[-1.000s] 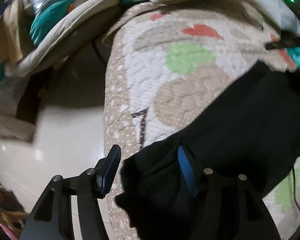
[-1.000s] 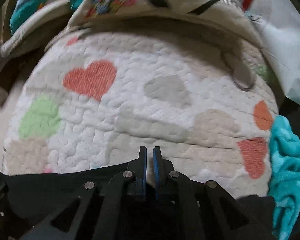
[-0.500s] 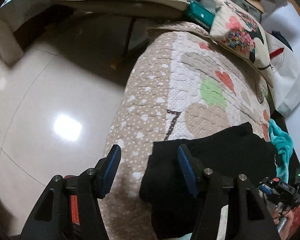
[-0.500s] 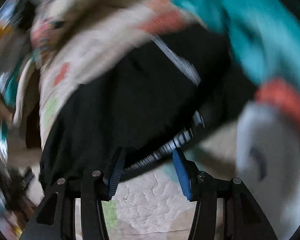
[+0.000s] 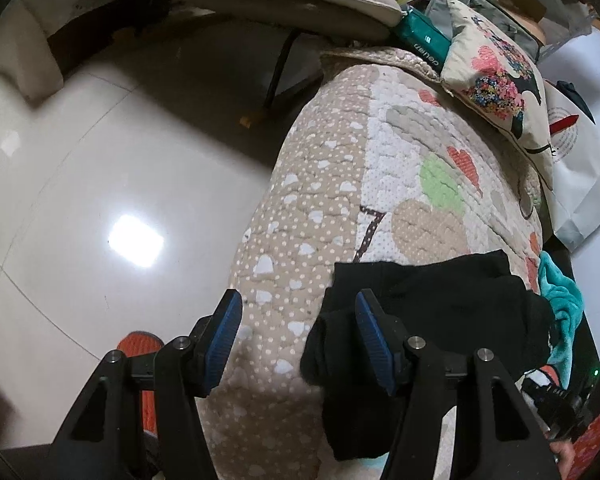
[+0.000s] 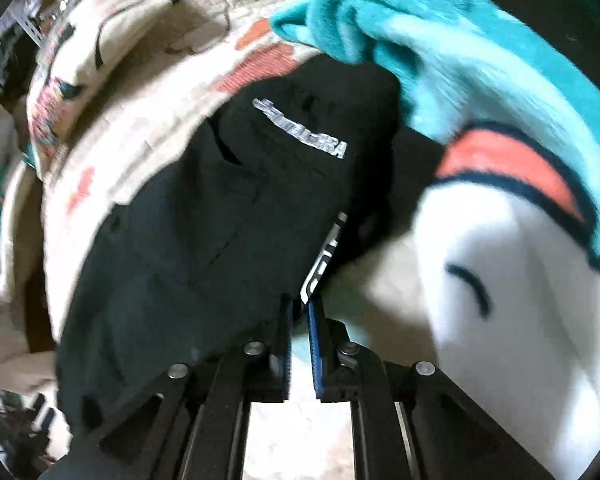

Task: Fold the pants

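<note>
Black pants [image 5: 440, 312] lie bunched on a quilted heart-pattern cover [image 5: 340, 208], near its left edge. My left gripper [image 5: 296, 316] is open and empty; its right finger rests by the pants' near corner. In the right wrist view the pants [image 6: 204, 216] show white lettering and a white-printed waistband edge. My right gripper [image 6: 300, 308] is shut on that waistband edge of the pants.
A teal fleece blanket [image 6: 440, 52] with a white and orange figure lies against the pants on the right. A printed cushion [image 5: 496, 68] and beige pads sit at the far end. Glossy tiled floor [image 5: 100, 200] lies left of the cover. An orange slipper [image 5: 140, 348] is below.
My left gripper let go of the pants and pulled back and up. My right gripper opened, swung round to the waistband side and closed on the pants' edge.
</note>
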The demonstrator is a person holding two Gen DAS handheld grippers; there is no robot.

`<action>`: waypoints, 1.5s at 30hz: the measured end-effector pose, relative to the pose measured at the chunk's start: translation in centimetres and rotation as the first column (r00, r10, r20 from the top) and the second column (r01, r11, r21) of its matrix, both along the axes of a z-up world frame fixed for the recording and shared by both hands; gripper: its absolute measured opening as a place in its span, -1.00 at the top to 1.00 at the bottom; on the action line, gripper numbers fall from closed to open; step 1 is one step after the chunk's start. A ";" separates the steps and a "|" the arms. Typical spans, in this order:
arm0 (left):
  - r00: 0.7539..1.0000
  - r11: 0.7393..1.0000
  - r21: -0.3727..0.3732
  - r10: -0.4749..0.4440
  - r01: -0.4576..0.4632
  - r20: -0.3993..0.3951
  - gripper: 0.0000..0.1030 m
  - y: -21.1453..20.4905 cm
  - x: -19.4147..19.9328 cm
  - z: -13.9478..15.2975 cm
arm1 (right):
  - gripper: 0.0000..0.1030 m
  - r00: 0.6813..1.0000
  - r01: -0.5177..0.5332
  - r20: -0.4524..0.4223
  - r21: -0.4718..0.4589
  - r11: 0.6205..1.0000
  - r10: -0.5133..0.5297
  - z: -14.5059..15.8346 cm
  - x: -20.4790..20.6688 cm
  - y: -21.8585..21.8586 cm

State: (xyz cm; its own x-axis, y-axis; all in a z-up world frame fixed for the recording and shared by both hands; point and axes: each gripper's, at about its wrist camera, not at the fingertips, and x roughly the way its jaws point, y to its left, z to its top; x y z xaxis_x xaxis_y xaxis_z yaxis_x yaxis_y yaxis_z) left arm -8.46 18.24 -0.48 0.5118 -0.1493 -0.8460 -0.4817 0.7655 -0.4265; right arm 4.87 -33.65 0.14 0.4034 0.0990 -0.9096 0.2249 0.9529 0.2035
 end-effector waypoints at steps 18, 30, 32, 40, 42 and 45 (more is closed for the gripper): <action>0.999 0.995 -0.096 0.032 -0.031 0.011 -0.13 -3.6 -3.6 -2.3 | -0.06 0.328 -0.934 0.048 -0.137 0.331 0.944 2.8 -2.7 33.9; 0.993 0.986 -0.134 0.089 -0.098 -0.075 -0.13 -1.6 -4.5 -3.3 | 0.36 -0.010 -0.975 -0.079 -0.222 -0.027 0.997 -1.2 -5.9 42.5; 0.993 0.985 -0.144 0.087 -0.098 -0.082 -0.13 -1.6 -4.5 -3.4 | 0.64 -0.012 -0.980 -0.110 -0.194 -0.033 0.994 -2.0 -5.9 42.7; 0.991 0.986 -0.097 0.132 -0.134 -0.030 -0.13 -1.0 -4.4 -2.6 | 0.81 0.098 -0.974 -0.060 -0.211 0.084 0.993 0.2 -4.2 43.0; 0.993 0.991 -0.057 0.120 -0.120 -0.005 -0.13 -1.3 -3.8 -2.4 | 0.80 0.140 -0.966 -0.039 -0.227 0.128 0.989 0.6 -3.3 43.3; 0.995 0.994 -0.046 0.096 -0.096 0.012 -0.14 -1.8 -2.8 -2.7 | 0.58 0.148 -0.978 -0.068 -0.161 0.136 0.987 0.3 -2.7 43.4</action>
